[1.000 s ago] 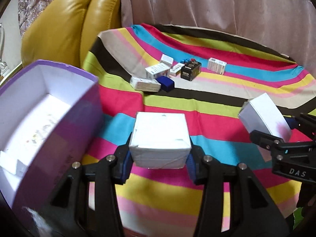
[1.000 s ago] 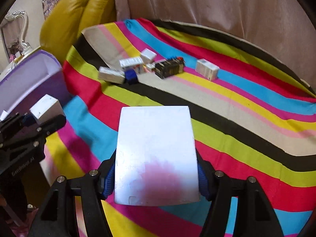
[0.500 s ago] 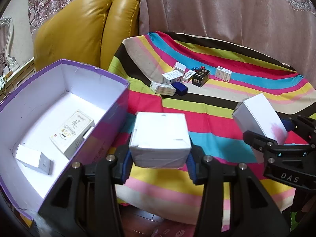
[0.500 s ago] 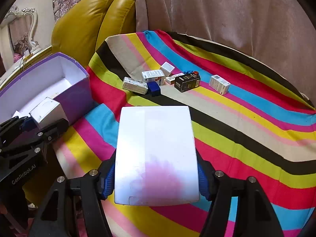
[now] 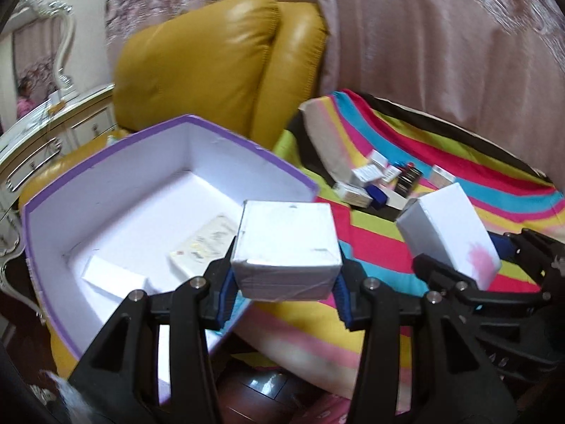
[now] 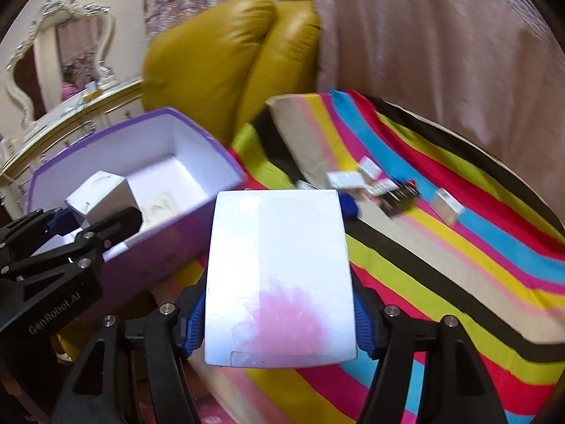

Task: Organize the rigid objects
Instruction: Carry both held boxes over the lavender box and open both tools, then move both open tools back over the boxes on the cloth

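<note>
Both grippers are loaded: left gripper [image 5: 284,275] clamps a small white cardboard cube [image 5: 286,247] over the purple-rimmed open box [image 5: 247,145], right gripper [image 6: 279,321] grips a pink-stained flat white carton [image 6: 279,275] beside it, probably both headed inside.

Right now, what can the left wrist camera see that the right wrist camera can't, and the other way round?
Only the left wrist view shows the small plain white box lying on the purple bin's floor, and the left tool head-on, clamped on a white cube box.

Only the right wrist view shows the ornate mirror on the dresser, and the right tool head-on, gripping a flat white box with a pink stain.

Both show the purple bin, the printed box in it, the yellow armchair, the striped cloth and leftover boxes.
</note>
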The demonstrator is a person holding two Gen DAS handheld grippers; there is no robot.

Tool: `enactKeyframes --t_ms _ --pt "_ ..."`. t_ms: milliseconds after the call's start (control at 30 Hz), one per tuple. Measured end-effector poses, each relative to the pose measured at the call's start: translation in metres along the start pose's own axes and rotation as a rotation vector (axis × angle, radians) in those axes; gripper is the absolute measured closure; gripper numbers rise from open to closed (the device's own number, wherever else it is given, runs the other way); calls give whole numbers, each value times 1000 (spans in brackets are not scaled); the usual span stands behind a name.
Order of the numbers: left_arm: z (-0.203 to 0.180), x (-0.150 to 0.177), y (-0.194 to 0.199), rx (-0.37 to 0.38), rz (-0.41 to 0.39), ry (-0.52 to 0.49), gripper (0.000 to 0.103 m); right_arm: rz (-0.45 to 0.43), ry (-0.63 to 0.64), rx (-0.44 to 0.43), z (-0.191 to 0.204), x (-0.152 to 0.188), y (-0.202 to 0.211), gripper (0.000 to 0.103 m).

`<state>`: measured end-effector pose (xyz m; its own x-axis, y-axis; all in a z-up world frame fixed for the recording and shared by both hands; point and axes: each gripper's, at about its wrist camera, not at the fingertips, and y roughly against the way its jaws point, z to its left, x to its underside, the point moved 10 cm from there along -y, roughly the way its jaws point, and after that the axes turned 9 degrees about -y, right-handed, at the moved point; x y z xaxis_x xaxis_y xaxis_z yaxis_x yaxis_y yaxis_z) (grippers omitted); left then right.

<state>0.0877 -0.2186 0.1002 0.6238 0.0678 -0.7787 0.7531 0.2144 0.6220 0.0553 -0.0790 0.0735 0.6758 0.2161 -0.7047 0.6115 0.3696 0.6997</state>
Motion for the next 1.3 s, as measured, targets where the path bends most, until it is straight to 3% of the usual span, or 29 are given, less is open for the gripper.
enactKeyframes --t_ms 333,567,600,633,700,833,967,1100,1200,1300 --pt "73 -2 12 -140 11 104 53 16 95 -122 83 -32 -31 36" --pt "133 3 25 -331 8 175 53 33 124 -247 143 -44 -54 35" --pt "145 4 29 -378 6 192 47 49 114 -296 154 -43 -58 35" --pt "151 5 32 -404 1 200 30 59 103 -335 162 -43 -62 35" --pt "165 3 44 -483 -35 205 11 89 90 -374 175 -39 -70 34" --pt "174 -1 58 -592 -75 162 6 107 60 -427 182 -33 -75 30" --pt "166 1 52 -555 -70 156 6 68 7 -446 168 -37 -68 29" --pt "139 -7 51 -498 -118 121 6 8 -71 -413 125 -40 -58 29" --pt "107 -16 57 -395 -185 110 6 -25 -132 -368 79 -35 -51 29" --pt "47 -17 57 -194 -225 56 4 -37 -208 -273 15 -17 -50 27"
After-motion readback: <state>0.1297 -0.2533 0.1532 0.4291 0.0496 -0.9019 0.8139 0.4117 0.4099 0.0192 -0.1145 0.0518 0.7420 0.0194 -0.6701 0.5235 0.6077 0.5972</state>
